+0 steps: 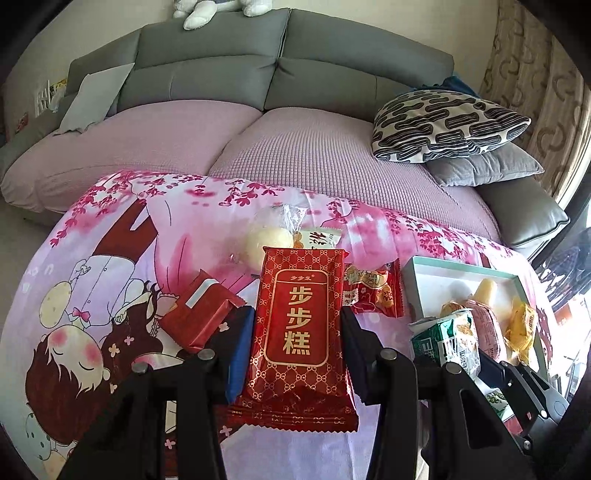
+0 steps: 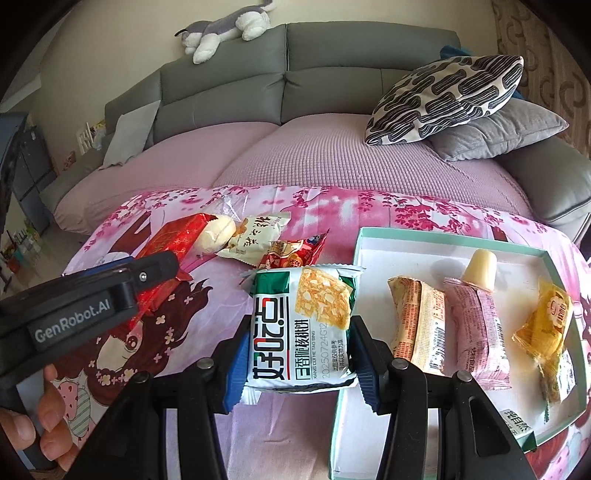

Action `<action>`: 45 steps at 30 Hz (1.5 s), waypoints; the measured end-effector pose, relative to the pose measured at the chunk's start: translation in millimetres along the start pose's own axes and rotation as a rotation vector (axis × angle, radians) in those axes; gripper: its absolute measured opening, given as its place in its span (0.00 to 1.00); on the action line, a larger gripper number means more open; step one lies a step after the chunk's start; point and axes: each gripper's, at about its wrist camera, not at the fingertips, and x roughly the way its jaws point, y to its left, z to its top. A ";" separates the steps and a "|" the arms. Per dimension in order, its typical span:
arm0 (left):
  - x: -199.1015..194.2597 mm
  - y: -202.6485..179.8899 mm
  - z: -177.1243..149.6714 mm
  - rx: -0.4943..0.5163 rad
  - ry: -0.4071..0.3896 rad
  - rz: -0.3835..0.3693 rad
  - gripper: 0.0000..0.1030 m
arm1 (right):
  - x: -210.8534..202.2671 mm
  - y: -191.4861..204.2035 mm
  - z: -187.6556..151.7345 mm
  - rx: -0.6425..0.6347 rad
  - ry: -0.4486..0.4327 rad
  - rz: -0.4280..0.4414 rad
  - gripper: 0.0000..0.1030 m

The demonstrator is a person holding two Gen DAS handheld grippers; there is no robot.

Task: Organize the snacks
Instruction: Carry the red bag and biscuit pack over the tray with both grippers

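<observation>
Pink tablecloth (image 1: 207, 236): left gripper (image 1: 297, 332) clamps red packet (image 1: 299, 328), lengthwise forward; right gripper (image 2: 297, 343) clamps green-white packet (image 2: 303, 325), lengthwise forward.

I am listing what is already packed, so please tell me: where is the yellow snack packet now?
In the right wrist view the yellow snack packet lies inside the box, at its right side, just right of the pink packet.

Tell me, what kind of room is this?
Probably a living room at home. There's a big grey sofa with a patterned cushion, a plush dog lying on top, and a table under a pink cartoon cloth.
</observation>
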 end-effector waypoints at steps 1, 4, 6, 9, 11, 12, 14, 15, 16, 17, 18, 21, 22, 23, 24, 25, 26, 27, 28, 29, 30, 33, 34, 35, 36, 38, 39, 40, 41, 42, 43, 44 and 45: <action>-0.1 -3.0 1.2 0.005 -0.003 -0.002 0.46 | -0.6 -3.7 0.9 0.009 -0.003 -0.006 0.51; 0.3 -13.4 4.8 0.021 -0.011 -0.008 0.46 | -3.6 -18.0 3.8 0.038 -0.012 -0.026 0.51; 1.3 -22.5 7.5 0.036 -0.017 -0.016 0.46 | -7.2 -30.1 6.1 0.062 -0.022 -0.048 0.51; 5.8 -41.0 8.5 0.072 -0.013 -0.036 0.46 | -14.1 -54.0 9.0 0.109 -0.042 -0.092 0.51; 9.9 -54.5 9.5 0.094 -0.003 -0.059 0.46 | -19.1 -72.8 9.6 0.146 -0.057 -0.128 0.51; 10.8 -61.2 10.3 0.108 -0.003 -0.069 0.46 | -22.0 -82.3 9.8 0.158 -0.067 -0.144 0.51; 12.4 -76.9 12.8 0.141 -0.006 -0.084 0.46 | -25.6 -101.1 8.1 0.184 -0.075 -0.197 0.51; 13.6 -84.8 14.2 0.156 -0.006 -0.093 0.46 | -27.1 -111.0 7.3 0.200 -0.075 -0.227 0.51; 14.4 -92.9 15.7 0.169 -0.007 -0.106 0.46 | -29.0 -120.8 6.0 0.220 -0.077 -0.250 0.51; 15.6 -100.6 17.1 0.181 -0.007 -0.120 0.46 | -30.8 -130.6 4.4 0.242 -0.080 -0.265 0.51; 17.1 -108.4 18.5 0.192 -0.007 -0.133 0.46 | -32.7 -140.0 2.9 0.264 -0.081 -0.276 0.51; 27.0 -129.3 23.2 0.222 0.003 -0.164 0.46 | -36.0 -160.1 0.1 0.308 -0.088 -0.304 0.51; 32.3 -135.1 25.0 0.231 0.008 -0.171 0.46 | -36.3 -164.3 -0.2 0.315 -0.090 -0.311 0.51; 38.7 -140.6 26.5 0.240 0.018 -0.174 0.46 | -36.2 -167.7 -0.6 0.320 -0.092 -0.314 0.51; 45.3 -146.0 27.4 0.248 0.031 -0.171 0.46 | -36.0 -169.7 -1.5 0.324 -0.094 -0.315 0.51; 52.3 -150.0 27.9 0.256 0.041 -0.164 0.46 | -34.7 -171.9 -1.6 0.327 -0.092 -0.313 0.51; 59.4 -153.5 28.0 0.263 0.052 -0.155 0.46 | -32.6 -173.9 -1.5 0.329 -0.088 -0.310 0.51; 66.2 -156.1 27.5 0.268 0.065 -0.143 0.46 | -30.1 -175.3 -2.1 0.331 -0.083 -0.309 0.51; 72.6 -157.8 26.9 0.270 0.076 -0.132 0.46 | -27.3 -176.2 -2.9 0.333 -0.079 -0.306 0.51; 78.0 -158.0 25.4 0.268 0.085 -0.125 0.46 | -24.0 -177.8 -3.3 0.334 -0.075 -0.302 0.51; 83.4 -158.2 24.0 0.267 0.095 -0.120 0.46 | -20.5 -178.6 -5.1 0.335 -0.067 -0.299 0.51; 96.4 -159.3 19.2 0.267 0.129 -0.117 0.46 | -9.0 -181.6 -8.8 0.331 -0.036 -0.309 0.51; 99.6 -160.2 17.6 0.269 0.138 -0.115 0.46 | -6.1 -182.3 -9.6 0.330 -0.027 -0.311 0.51; 101.1 -161.2 16.0 0.271 0.140 -0.112 0.46 | -4.3 -182.5 -9.8 0.328 -0.025 -0.309 0.51; 102.0 -162.2 15.3 0.274 0.140 -0.109 0.46 | -3.5 -182.0 -9.6 0.325 -0.025 -0.308 0.51; 103.8 -164.4 15.6 0.275 0.144 -0.108 0.46 | -1.5 -180.5 -8.7 0.318 -0.023 -0.309 0.51; 104.7 -165.4 15.7 0.276 0.147 -0.110 0.46 | 0.0 -179.6 -8.5 0.313 -0.019 -0.310 0.51; 105.6 -166.4 15.4 0.277 0.151 -0.111 0.46 | 1.8 -178.7 -8.5 0.309 -0.015 -0.309 0.51; 107.1 -167.5 14.8 0.279 0.155 -0.113 0.46 | 3.4 -177.9 -8.2 0.307 -0.011 -0.308 0.51; 108.6 -168.2 14.3 0.279 0.157 -0.113 0.46 | 4.2 -177.2 -8.5 0.306 -0.008 -0.308 0.51; 109.4 -168.4 14.1 0.277 0.158 -0.113 0.46 | 5.1 -176.8 -8.0 0.305 -0.006 -0.310 0.51; 109.7 -168.5 14.2 0.275 0.159 -0.113 0.46 | 5.4 -176.3 -8.2 0.304 -0.005 -0.312 0.51; 109.8 -168.6 14.4 0.275 0.159 -0.113 0.46 | 5.5 -176.3 -8.2 0.303 -0.004 -0.313 0.51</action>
